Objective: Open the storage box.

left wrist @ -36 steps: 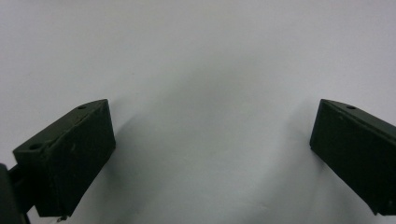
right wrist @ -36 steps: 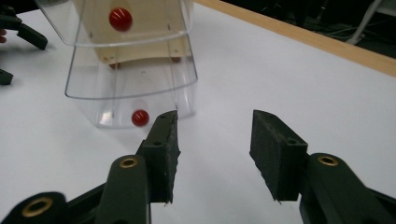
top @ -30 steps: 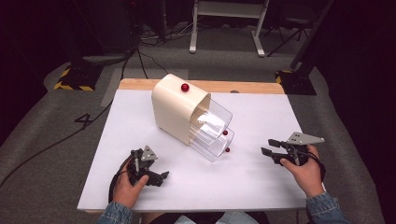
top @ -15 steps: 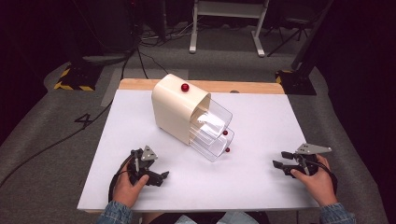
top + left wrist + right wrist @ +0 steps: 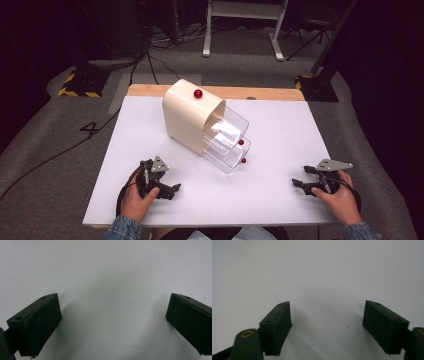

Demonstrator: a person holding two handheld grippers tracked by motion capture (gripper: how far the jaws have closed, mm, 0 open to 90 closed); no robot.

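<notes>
Two grippers, left at 7 o'clock and right at 5, rest low on the table with jaws spread and empty, so we should approach the cabinet's half-open clear drawers at centre squarely, aiming for a red knob.
</notes>
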